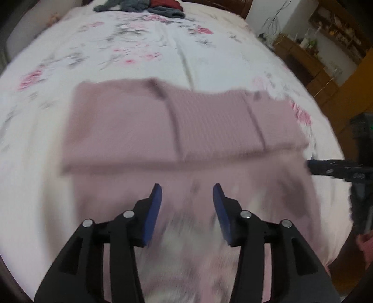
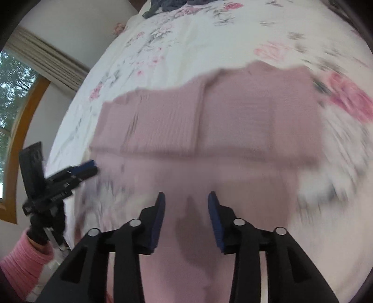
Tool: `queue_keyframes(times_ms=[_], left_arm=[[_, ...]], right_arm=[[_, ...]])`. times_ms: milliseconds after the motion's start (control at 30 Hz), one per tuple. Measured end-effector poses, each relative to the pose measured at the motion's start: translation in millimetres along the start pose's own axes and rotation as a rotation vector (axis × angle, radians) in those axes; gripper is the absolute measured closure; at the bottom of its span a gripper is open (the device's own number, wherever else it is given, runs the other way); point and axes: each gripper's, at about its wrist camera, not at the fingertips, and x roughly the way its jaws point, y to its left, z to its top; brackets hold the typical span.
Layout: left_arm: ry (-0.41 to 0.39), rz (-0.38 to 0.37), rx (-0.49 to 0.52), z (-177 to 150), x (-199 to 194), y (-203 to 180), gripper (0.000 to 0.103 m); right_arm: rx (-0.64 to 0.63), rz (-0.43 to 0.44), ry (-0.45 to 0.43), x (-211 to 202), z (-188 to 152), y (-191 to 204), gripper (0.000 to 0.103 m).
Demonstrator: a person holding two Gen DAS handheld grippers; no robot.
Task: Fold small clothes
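Dusty-pink ribbed knit garment (image 1: 177,125) lay flat on the white bedsheet printed with pink and grey flowers (image 1: 130,46), near the bed's front edge. Far half was doubled over, with panels folded in and a straight fold edge across the middle; a single layer ran on toward the cameras. Both views blurred, so detail of the near hem could not be read.

Left gripper (image 1: 187,193) hung over the near single layer, blue-padded fingers spread wide, nothing between them. Right gripper (image 2: 186,200) was the same: wide apart, empty, above the garment's near part. In the right wrist view the left gripper showed side-on at the garment's left edge, held by a hand in a pink knitted sleeve (image 2: 21,261).

Risks, as judged: a pinch on the near hem could catch the sheet along with the knit, since both are soft and lie flush. Uneven lift between the two sides would skew the fold line. Dragging the near layer could pull the folded panels open, the knit being loose and stretchy.

Surroundings: a pile of dark grey, blue and red clothes (image 1: 149,7) at the bed's far end; wooden shelving (image 1: 326,46) to the right; a wood-framed window with a beige curtain (image 2: 46,60) to the left.
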Motion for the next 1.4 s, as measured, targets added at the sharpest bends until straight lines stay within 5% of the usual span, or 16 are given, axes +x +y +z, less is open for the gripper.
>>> queue_keyframes(times_ms=[367, 567, 833, 1200, 1400], left_arm=[[0.042, 0.191, -0.188, -143.2, -92.4, 46.1, 0.046], [0.097, 0.176, -0.245, -181.4, -105.3, 65.8, 0.045], [0.158, 0.192, -0.266, -212.8, -100.1, 73.0, 0.043], [0.197, 0.155, -0.271, -228.0, -84.8, 73.6, 0.039], [0.229, 0.046, -0.32, -234.5, -78.8, 69.4, 0.047]], right_arm=[[0.077, -0.121, -0.014, -63.8, -170.9, -0.4, 0.056], [0.196, -0.077, 0.041, -59.7, -223.2, -22.3, 0.056], [0.273, -0.069, 0.097, -39.4, -254.4, -45.1, 0.055], [0.221, -0.05, 0.115, -27.8, -256.9, -33.6, 0.054], [0.192, -0.044, 0.122, -23.5, -257.4, -26.4, 0.054]])
